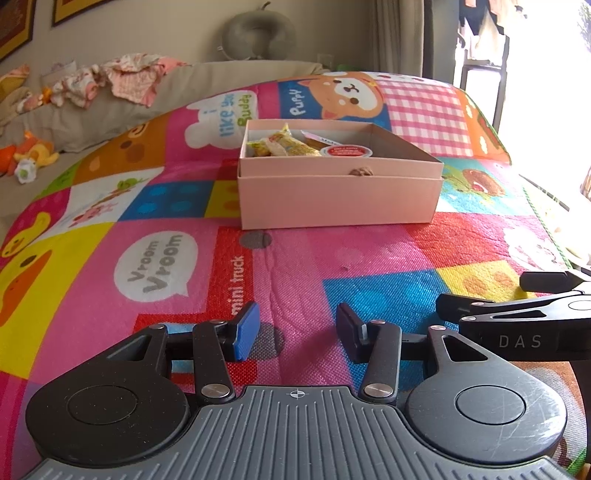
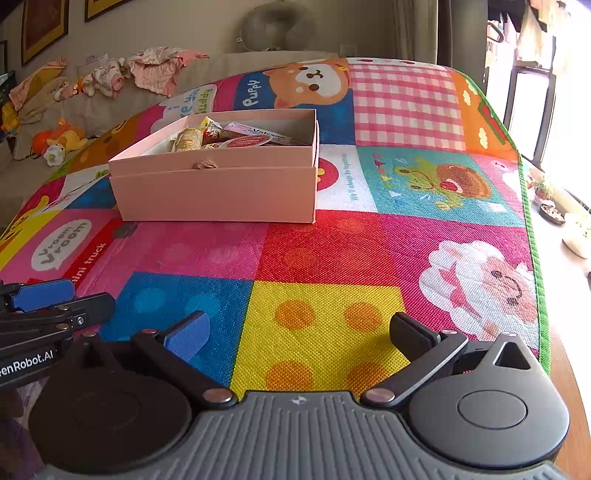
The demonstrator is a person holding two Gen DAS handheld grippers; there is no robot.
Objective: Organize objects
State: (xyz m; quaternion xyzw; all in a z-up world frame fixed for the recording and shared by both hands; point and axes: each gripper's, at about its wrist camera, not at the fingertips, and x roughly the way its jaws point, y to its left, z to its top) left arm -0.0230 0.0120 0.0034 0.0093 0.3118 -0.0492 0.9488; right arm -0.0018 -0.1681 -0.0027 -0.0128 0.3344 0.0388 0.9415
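Patchwork cartoon play mat (image 1: 303, 266) underfoot; grey neck pillow (image 1: 258, 33) against wall; crumpled clothes (image 1: 125, 77), plush toys (image 1: 29, 155) on sofa.

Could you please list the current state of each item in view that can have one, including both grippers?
Pale pink rectangular cardboard box: open, no lid on it, resting flat on the mat.
Yellow snack packets: lying inside the box.
Round red-lidded tub: inside the box, lid on.
Left gripper: fingers apart, empty.
Right gripper: fingers wide apart, empty.
Colourful cartoon play mat: spread flat.
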